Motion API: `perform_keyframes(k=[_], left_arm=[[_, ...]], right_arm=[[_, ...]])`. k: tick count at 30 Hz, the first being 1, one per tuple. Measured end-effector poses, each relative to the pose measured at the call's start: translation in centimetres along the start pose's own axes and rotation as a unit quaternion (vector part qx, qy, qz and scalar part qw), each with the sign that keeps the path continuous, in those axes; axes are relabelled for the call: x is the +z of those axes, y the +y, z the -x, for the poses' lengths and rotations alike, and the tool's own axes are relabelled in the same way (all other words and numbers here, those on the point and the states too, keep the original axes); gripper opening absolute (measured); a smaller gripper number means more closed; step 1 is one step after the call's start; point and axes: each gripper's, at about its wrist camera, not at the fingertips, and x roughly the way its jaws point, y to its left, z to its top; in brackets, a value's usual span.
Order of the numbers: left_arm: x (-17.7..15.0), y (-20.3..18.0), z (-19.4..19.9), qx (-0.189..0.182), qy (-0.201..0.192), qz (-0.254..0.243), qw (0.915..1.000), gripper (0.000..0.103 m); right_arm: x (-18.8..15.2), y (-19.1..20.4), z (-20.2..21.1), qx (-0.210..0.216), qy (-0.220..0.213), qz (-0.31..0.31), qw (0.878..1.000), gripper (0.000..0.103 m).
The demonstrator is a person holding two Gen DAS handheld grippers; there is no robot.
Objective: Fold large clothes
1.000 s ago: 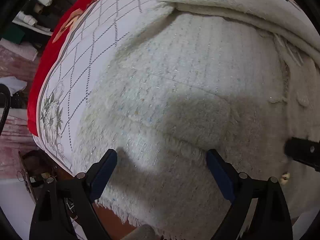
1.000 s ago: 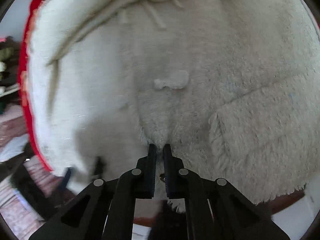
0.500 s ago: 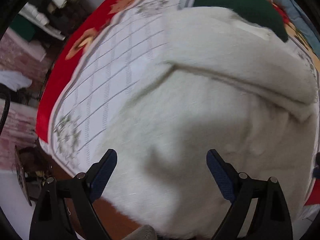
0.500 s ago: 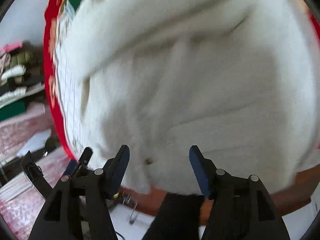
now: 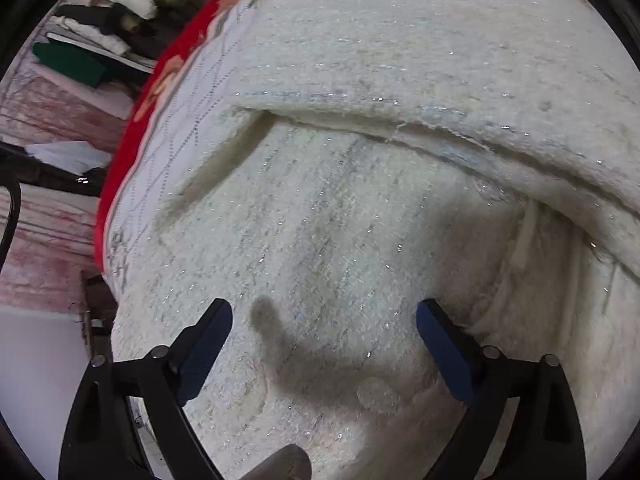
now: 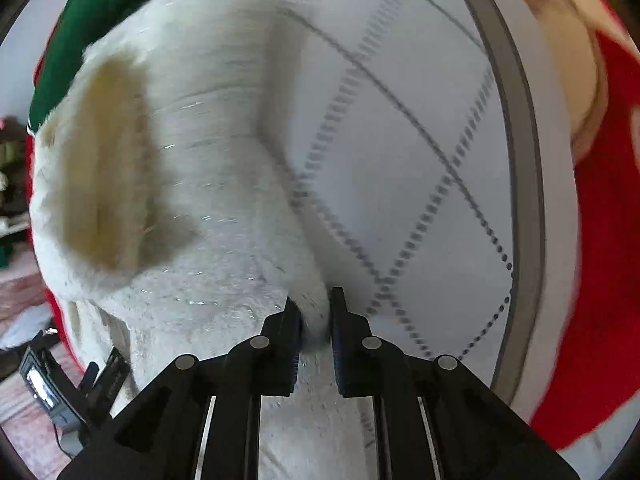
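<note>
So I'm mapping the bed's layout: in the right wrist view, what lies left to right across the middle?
Cream tweed jacket → white quilted bedspread → its grey border stripe → its red edge.

A home bedroom. A bed carries a quilted bedspread point(image 5: 176, 120) with a red floral border point(image 6: 608, 240). Beyond the bed's left edge, shelves point(image 5: 100, 52) hold stacked folded clothes point(image 5: 132, 0). Pink patterned floor covering point(image 5: 44, 112) runs beside the bed.
</note>
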Motion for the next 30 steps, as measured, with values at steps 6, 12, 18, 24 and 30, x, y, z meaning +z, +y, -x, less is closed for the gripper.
perform_keyframes(k=[6, 12, 18, 24, 30], left_arm=[[0.3, 0.5, 1.0, 0.007, 0.008, 0.021, 0.9997, 0.096], [-0.5, 0.7, 5.6, 0.003, -0.018, 0.055, 0.9983, 0.096], [-0.1, -2.7, 4.8, 0.014, -0.014, 0.04, 0.999, 0.096], [-0.3, -4.6, 3.1, 0.014, -0.005, 0.037, 0.9992, 0.096], [-1.6, -2.5, 5.3, 0.007, -0.002, 0.061, 0.9981, 0.096]], right_arm=[[2.2, -0.2, 3.3, 0.03, 0.056, 0.032, 0.998, 0.043], [7.9, -1.0, 8.2, 0.078, -0.018, 0.037, 0.996, 0.051], [14.5, 0.9, 3.9, 0.065, -0.017, 0.024, 0.997, 0.051], [17.0, 4.6, 3.6, -0.04, -0.062, 0.098, 0.992, 0.004], [16.1, 0.6, 6.5, 0.011, -0.011, 0.078, 0.997, 0.004]])
